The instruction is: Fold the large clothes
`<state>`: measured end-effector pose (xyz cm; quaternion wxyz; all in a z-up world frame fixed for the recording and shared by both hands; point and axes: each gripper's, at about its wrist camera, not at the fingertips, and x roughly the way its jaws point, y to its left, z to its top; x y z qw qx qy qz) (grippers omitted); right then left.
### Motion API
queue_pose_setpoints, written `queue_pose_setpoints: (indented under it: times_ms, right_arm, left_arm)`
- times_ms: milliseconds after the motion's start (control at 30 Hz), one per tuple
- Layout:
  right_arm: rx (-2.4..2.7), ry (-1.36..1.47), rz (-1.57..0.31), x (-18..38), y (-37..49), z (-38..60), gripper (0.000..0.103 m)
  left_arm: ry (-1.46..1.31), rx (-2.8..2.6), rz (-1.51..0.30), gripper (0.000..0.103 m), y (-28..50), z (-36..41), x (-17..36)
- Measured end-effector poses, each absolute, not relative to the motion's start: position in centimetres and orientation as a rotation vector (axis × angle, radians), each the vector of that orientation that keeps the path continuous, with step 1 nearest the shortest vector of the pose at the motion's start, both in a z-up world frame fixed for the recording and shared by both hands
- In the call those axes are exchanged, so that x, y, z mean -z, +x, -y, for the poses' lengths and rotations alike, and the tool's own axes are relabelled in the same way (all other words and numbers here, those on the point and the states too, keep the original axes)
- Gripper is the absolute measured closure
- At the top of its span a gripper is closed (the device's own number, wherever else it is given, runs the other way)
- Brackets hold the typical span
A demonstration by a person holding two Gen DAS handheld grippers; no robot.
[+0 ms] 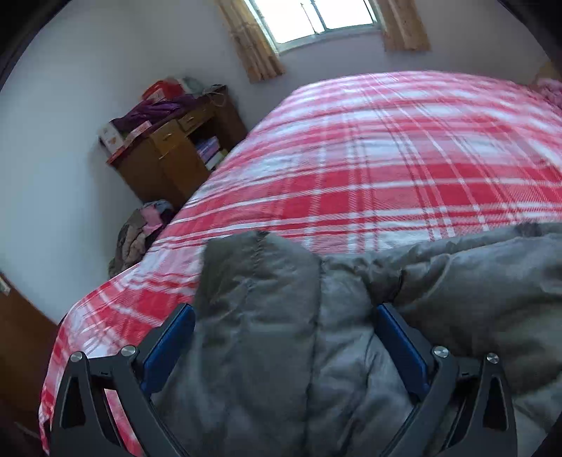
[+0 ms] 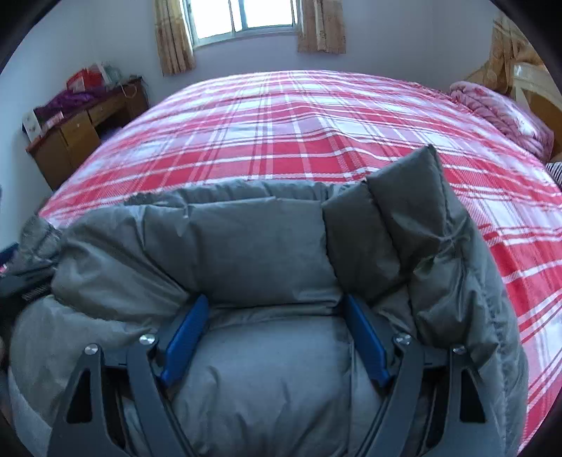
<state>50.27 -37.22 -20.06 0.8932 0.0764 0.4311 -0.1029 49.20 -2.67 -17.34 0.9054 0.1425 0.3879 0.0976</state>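
Left wrist view. A bed point(image 1: 404, 158) covered with a red-and-white plaid sheet fills the frame; behind it stand a pale wall, 1 window point(image 1: 316, 17) flanked by 2 tan curtains, and 1 brown wooden cabinet point(image 1: 168, 158) piled with clothes and boxes. A heap of fabric point(image 1: 140, 235) lies on the floor beside the bed. 1 grey padded jacket point(image 1: 456, 274) lies on the near edge of the bed, its long axis running across the frame from left to right. 1 puffy section stands up between the 2 blue pads of the left hand-held gripper point(image 1: 284, 330), whose jaws are spread wide around it; whether the pads actually press the cloth cannot be told.

Right wrist view. The same bed point(image 2: 298, 133) appears with the window point(image 2: 246, 17), 2 curtains, the cabinet point(image 2: 80, 133) at left and 1 pink quilt point(image 2: 502, 116) at the far right corner. The jacket point(image 2: 239, 239) again lies crosswise along the near edge, 1 folded part point(image 2: 414, 197) rising upright on the right. The right hand-held gripper point(image 2: 277, 330) has its jaws spread wide, the 2 blue pads sunk against a bulging quilted panel between them; a firm grip cannot be confirmed.
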Motion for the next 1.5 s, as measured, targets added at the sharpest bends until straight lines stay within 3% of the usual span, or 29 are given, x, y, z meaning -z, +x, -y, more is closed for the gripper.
queue_pose_setpoints:
  times_ms: [167,300,567,1233,1400,1500]
  right_arm:
    - [0.310,0.097,-0.877,16.9,49.9,35.5,0.022]
    - [0.249,0.105,-0.788,14.0,51.0,31.8,0.022]
    - [0.206,0.078,-0.884,18.8,54.7,31.0,0.019]
    - [0.226,0.013,-0.922,20.2,56.0,29.9,0.013]
    - [0.167,-0.032,-0.972,17.9,54.1,29.4,0.014]
    - [0.175,-0.075,-0.915,15.9,49.8,28.9,0.007]
  left_arm:
    - [0.249,-0.171,-0.666,0.001,44.3,3.2,13.0]
    - [0.338,-0.175,-0.656,0.001,44.3,5.4,14.3]
    - [0.275,-0.172,-0.770,0.001,47.0,4.7,18.2]
    - [0.319,-0.171,-0.832,0.001,48.0,5.1,19.2]
    - [0.264,-0.178,-0.773,0.001,42.1,1.1,14.2]
    - [0.294,-0.232,-0.766,0.001,37.9,-2.1,14.9]
